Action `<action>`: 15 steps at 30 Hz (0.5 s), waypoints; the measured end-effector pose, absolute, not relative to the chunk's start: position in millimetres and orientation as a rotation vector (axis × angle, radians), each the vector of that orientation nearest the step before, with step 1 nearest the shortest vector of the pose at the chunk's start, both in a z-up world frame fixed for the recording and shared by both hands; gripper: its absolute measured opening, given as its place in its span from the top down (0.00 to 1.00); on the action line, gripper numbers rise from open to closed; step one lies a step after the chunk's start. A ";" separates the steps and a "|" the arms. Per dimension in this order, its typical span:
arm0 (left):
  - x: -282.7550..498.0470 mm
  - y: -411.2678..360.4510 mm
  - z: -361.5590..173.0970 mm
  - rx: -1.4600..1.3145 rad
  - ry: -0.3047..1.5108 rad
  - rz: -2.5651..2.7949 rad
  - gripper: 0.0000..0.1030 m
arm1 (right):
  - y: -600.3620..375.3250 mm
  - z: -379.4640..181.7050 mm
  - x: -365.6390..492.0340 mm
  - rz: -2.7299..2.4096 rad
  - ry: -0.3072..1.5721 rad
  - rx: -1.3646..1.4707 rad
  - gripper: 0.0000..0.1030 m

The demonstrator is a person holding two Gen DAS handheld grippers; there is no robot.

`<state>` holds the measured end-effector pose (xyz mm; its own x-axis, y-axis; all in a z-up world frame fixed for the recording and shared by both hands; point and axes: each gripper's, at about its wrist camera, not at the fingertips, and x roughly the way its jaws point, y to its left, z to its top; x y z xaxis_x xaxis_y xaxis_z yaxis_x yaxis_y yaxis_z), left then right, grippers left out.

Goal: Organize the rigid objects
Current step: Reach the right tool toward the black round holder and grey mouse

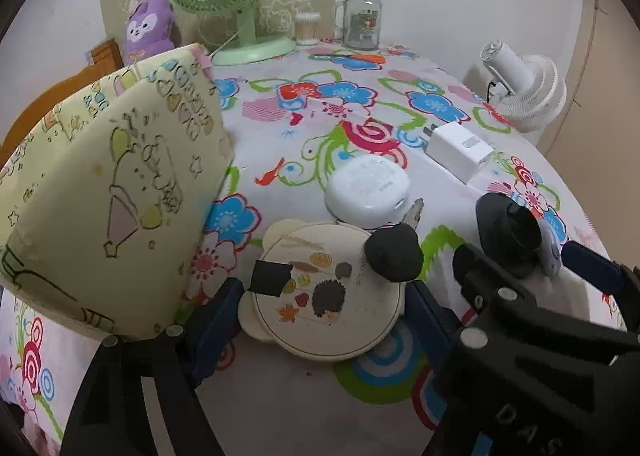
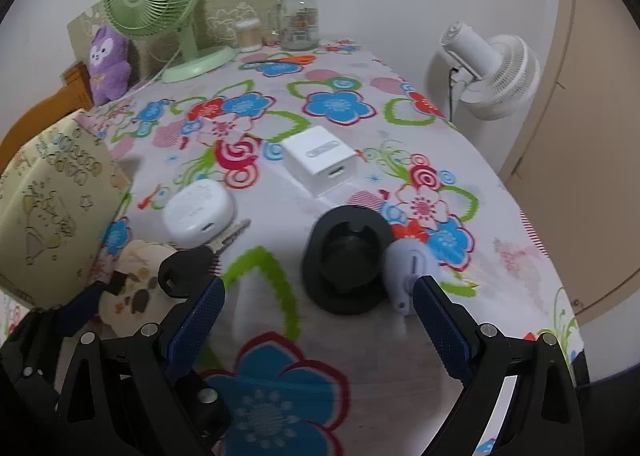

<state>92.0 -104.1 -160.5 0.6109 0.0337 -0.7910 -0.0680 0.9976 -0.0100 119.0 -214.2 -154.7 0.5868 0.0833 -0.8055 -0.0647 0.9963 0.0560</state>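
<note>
My left gripper (image 1: 324,296) straddles the round coaster (image 1: 326,292) low in frame, fingers apart, so I'd squeeze its rim evenly.

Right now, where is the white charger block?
The white charger block lies mid-table on the flowered cloth, beyond the black round holder and right of the white oval case; the left wrist view shows it toward the right.

left: yellow box (image 1: 108,191) blocks | centre: white round case (image 1: 366,187), key (image 2: 228,240), charger (image 2: 320,159) crowd mid-table | right: black holder (image 2: 346,260) beside small white device (image 2: 408,268) | near edge: bare tablecloth (image 2: 360,356), free passage
</note>
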 end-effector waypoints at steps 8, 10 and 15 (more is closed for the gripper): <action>96.4 -115.2 -159.9 -0.023 0.903 0.046 0.19 | -229.3 -163.6 128.6 0.057 0.950 0.042 0.06; 97.9 -118.3 -159.5 -0.010 0.903 0.041 0.19 | -229.5 -165.6 132.1 0.049 0.954 0.030 0.06; 101.0 -121.3 -158.6 -0.004 0.912 0.027 0.20 | -230.9 -169.5 138.6 0.050 0.961 0.039 0.24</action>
<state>101.0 -121.3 -158.6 0.6122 0.0216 -0.7904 -0.0248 0.9997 0.0081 138.6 -230.9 -169.5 0.5718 0.0602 -0.8182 -0.0253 0.9981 0.0558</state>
